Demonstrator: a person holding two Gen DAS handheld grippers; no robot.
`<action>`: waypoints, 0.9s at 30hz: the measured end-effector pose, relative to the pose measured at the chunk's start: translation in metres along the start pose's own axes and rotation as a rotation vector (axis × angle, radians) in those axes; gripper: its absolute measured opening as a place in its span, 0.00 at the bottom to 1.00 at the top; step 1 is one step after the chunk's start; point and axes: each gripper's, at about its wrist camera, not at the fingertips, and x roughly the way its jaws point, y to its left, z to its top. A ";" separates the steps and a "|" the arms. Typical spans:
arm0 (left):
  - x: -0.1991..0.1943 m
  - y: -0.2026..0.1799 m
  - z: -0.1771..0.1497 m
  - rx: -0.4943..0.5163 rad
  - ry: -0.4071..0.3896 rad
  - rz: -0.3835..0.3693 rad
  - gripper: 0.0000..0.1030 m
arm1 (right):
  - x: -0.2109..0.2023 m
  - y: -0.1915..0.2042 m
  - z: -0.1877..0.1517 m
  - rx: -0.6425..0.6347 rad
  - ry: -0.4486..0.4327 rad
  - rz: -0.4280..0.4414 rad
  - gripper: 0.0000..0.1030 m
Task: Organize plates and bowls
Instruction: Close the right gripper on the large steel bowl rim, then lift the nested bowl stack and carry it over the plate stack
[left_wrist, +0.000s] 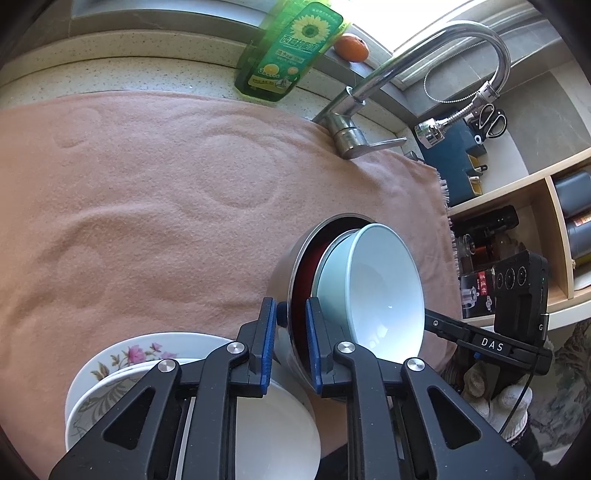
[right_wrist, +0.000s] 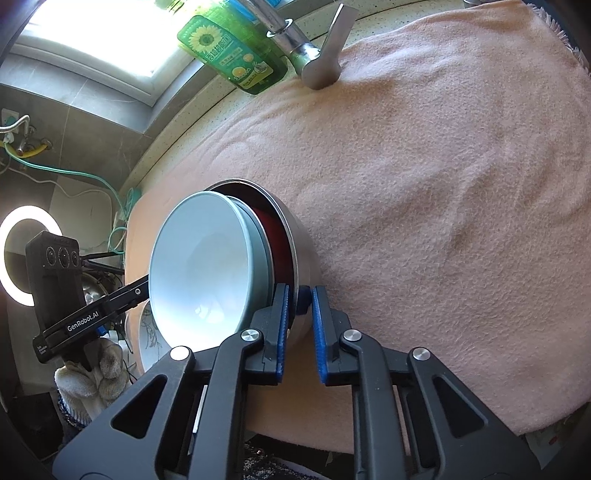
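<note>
On pink towel (left_wrist: 147, 206) | both tools clamp steel bowl (left_wrist: 284, 273) rim: left tool (left_wrist: 290, 347); right tool (right_wrist: 301, 332)

A matt, fuzzy pink cloth (left_wrist: 155, 206) covers the counter. At its 4 o'clock edge the outer bowl (left_wrist: 284, 273) is brushed metal; nested inside, the pale bowl (left_wrist: 384, 280) is glossy glazed ceramic. The floral plates (left_wrist: 118, 362) at 7 o'clock look glazed too. The tap (left_wrist: 373, 88) at 1 o'clock is polished metal, and the green bottle (left_wrist: 291, 51) at 12 o'clock is translucent plastic.
</note>
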 end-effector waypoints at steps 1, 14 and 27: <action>0.000 0.000 0.000 -0.002 0.000 0.000 0.14 | 0.000 -0.001 0.000 0.003 0.003 0.003 0.13; -0.005 -0.006 -0.003 -0.020 -0.032 0.008 0.14 | -0.012 0.001 0.004 -0.021 0.000 -0.007 0.13; -0.028 -0.025 -0.010 -0.033 -0.120 0.011 0.14 | -0.043 0.021 0.007 -0.111 -0.042 0.016 0.13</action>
